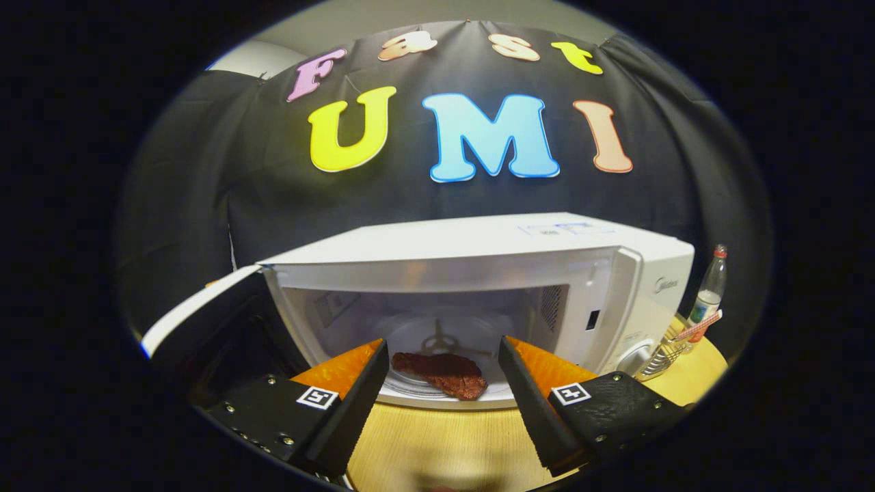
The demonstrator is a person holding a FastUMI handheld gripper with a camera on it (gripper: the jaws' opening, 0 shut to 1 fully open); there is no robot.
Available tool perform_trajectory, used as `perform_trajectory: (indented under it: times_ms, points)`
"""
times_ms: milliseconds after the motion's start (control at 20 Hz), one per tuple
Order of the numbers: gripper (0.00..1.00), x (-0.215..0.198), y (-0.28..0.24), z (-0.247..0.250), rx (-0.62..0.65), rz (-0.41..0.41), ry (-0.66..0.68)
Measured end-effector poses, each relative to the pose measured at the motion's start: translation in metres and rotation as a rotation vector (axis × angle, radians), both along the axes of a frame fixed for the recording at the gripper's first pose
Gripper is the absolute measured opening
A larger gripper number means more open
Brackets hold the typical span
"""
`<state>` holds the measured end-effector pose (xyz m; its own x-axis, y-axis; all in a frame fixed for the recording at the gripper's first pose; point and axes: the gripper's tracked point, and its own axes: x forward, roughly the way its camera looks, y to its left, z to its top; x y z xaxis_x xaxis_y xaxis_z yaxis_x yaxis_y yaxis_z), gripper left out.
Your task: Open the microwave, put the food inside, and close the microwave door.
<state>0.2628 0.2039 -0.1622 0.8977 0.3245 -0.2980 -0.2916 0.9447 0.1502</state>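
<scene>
A white microwave [478, 253] stands on the wooden table, its door [198, 307] swung wide to the left. Inside, a brown steak-like piece of food [441, 373] lies on the glass turntable [437, 342] near the front of the cavity. My gripper [443, 355] is open, its fingers spread to either side of the food. The tips sit at the cavity's front lip, and the food lies just beyond them, touching neither finger.
The microwave's control panel with a round knob [636, 355] is at the right of the cavity. Beside it on the table stand a wire rack [666, 352] and a clear bottle [707, 290]. Bare wooden tabletop [437, 444] lies under the fingers.
</scene>
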Motion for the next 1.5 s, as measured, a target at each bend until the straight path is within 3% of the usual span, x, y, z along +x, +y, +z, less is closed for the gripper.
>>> perform_trajectory:
  times_ms: [300, 650, 1050, 1500]
  points:
    - [0.98, -0.071, -0.008, 0.074, 0.055, 0.048, -0.063]
    - [0.98, -0.138, -0.001, 0.122, 0.079, 0.092, -0.116]
    - [0.98, -0.221, 0.055, 0.136, 0.100, 0.238, -0.150]
    - [0.98, -0.287, 0.118, 0.110, 0.109, 0.389, -0.096]
